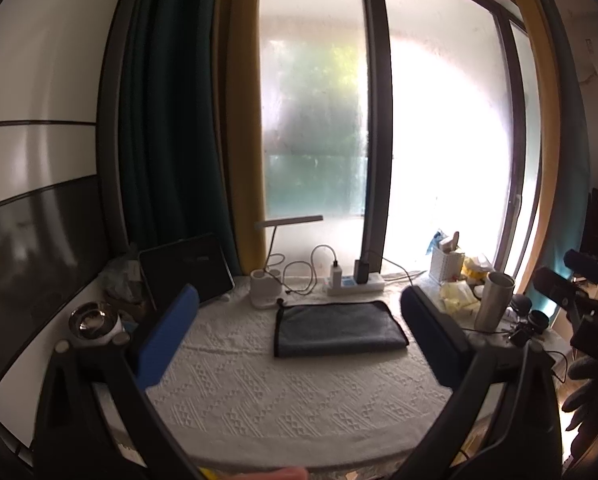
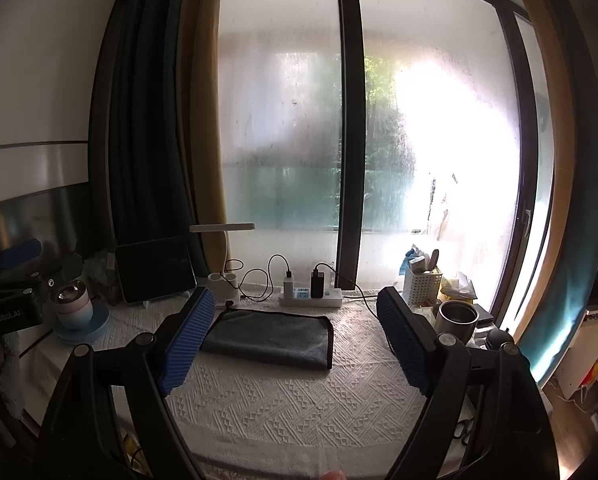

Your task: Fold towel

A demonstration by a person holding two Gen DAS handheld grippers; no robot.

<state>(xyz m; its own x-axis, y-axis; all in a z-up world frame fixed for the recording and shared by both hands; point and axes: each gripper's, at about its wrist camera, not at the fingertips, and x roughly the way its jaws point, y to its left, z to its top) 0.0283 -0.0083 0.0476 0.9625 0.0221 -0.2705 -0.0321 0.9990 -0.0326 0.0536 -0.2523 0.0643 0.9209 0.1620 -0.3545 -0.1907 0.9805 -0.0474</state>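
Along the back edge of our table [image 2: 283,408], under the frosted window [image 2: 283,120], we see a tablet [image 2: 155,268] leaning on its stand, a white desk lamp [image 1: 265,284], and a power strip [image 2: 311,298] with two chargers plugged in. To the right stand a white slotted basket [image 2: 421,282] of odds and ends and a steel cup [image 2: 457,320]; to the left sits a small pink-and-blue jar [image 2: 73,310]. None of these lies between us and the towel [image 2: 271,340].

The grey towel [image 1: 337,328], already folded into a flat rectangle with a dark border, rests on the white textured cloth near the table's far middle. Our left gripper [image 1: 299,340] hangs above the cloth with its blue pads spread wide, empty, the towel ahead between the fingers. Our right gripper [image 2: 295,344] is likewise spread and empty, its left pad [image 2: 189,340] overlapping the towel's left end in view.
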